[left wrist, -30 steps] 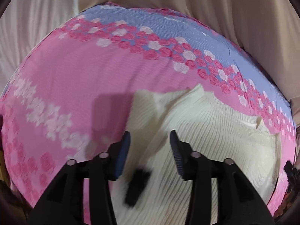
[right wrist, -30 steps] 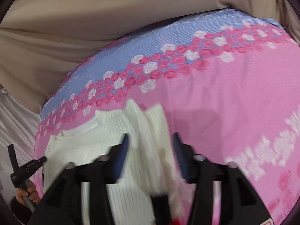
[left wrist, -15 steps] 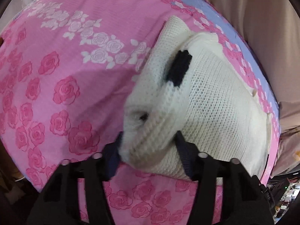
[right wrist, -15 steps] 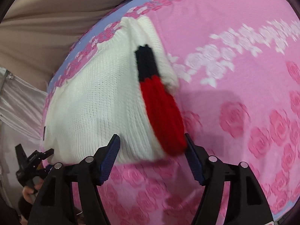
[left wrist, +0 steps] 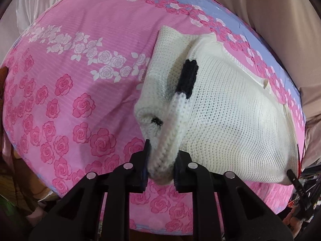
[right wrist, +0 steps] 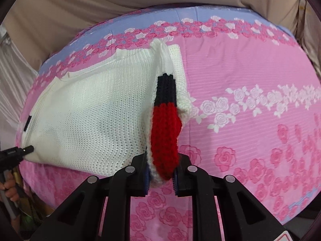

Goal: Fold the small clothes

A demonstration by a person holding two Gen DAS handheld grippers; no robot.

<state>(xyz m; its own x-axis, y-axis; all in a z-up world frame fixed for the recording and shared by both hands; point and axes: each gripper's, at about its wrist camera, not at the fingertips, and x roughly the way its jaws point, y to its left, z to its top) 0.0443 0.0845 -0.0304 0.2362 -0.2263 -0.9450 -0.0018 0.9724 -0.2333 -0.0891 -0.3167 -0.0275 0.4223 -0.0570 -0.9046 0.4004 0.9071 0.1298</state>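
The left gripper [left wrist: 160, 168] is clamped on a white ribbed cuff of the cream knit sweater [left wrist: 230, 124], jaws narrowed to the bunched fabric's width; the right gripper [right wrist: 161, 169] pinches the red-and-black cuff [right wrist: 165, 140] the same way. The sweater lies on the pink rose-print sheet [left wrist: 80, 100] — its collar edge near the blue border band [right wrist: 150, 22], with bare sheet beside both sleeves.

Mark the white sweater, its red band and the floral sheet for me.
white sweater [right wrist: 90, 120], right wrist view, on the flat knit body.
red band [right wrist: 165, 136], right wrist view, mid-stripe on the pinched edge.
floral sheet [left wrist: 80, 92], left wrist view, bare pink area.
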